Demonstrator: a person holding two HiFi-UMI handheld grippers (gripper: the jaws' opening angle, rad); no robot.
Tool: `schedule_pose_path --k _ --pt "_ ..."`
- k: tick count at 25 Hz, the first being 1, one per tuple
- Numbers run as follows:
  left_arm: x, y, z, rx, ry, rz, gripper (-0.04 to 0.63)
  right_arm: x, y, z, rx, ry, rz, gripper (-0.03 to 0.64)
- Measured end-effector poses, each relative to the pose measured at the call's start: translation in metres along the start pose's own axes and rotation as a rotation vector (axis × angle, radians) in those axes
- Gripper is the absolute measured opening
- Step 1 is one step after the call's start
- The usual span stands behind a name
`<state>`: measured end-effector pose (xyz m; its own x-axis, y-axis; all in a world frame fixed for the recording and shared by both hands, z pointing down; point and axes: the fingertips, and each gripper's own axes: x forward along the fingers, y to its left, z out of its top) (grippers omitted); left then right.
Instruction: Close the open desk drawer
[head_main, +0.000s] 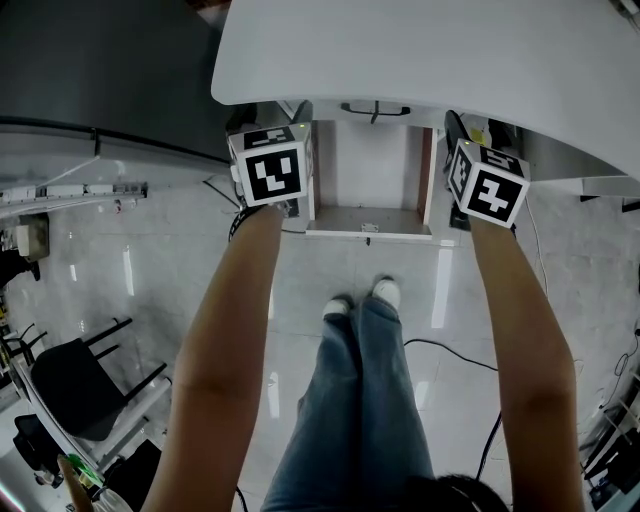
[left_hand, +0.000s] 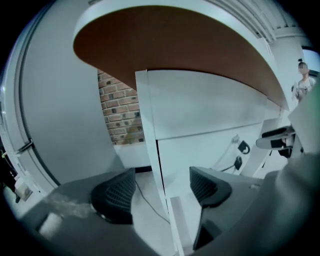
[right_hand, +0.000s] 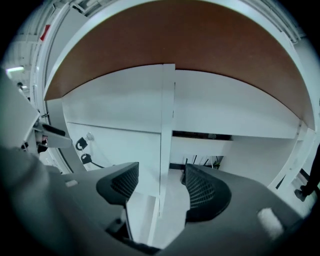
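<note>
The open desk drawer sticks out from under the white desk top, with its front panel nearest to me. My left gripper is at the drawer's left side and my right gripper at its right side. In the left gripper view, the left gripper stands open astride a white upright panel edge, and its pads do not touch the panel. The right gripper is likewise open, with a white panel edge in the gap.
A black handle shows on the unit above the drawer. My legs and shoes stand just before the drawer front. Black cables lie on the glossy floor, and a black chair is at the left. A brick wall lies behind the desk.
</note>
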<state>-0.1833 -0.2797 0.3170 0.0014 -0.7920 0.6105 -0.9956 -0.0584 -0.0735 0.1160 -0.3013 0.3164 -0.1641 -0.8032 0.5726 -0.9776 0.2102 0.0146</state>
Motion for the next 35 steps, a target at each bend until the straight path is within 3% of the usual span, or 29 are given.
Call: schedule_pose_path --k 4,12,14,16,17,18,22,35 --pt "-0.006 -0.008 -0.03 0.033 0.033 -0.036 0.337 -0.009 0.004 -0.016 -0.025 0.006 0.022 0.282" --pt "-0.023 -0.013 -0.071 0.03 0.049 -0.058 0.337 -0.028 0.011 -0.042 -0.02 -0.019 0.071 0.279" --pt "-0.028 -0.013 -0.075 0.031 0.046 -0.065 0.334 -0.034 0.012 -0.048 -0.027 -0.017 0.064 0.188" --pt "-0.033 -0.013 -0.079 0.044 0.039 -0.059 0.228 -0.039 0.015 -0.055 -0.044 -0.015 0.06 0.068" --pt "-0.034 -0.012 -0.082 0.058 0.036 -0.05 0.123 -0.04 0.017 -0.059 -0.054 -0.014 0.063 0.004" --pt "-0.036 -0.012 -0.086 0.072 0.037 -0.045 0.0 -0.042 0.02 -0.064 -0.059 -0.011 0.07 -0.002" --pt "-0.041 -0.02 -0.107 0.1 0.068 -0.092 -0.003 -0.046 0.027 -0.087 -0.065 0.023 0.091 -0.002" --pt "-0.048 -0.048 -0.184 0.092 0.175 -0.235 -0.003 -0.064 0.044 -0.186 -0.091 0.178 0.099 0.0"
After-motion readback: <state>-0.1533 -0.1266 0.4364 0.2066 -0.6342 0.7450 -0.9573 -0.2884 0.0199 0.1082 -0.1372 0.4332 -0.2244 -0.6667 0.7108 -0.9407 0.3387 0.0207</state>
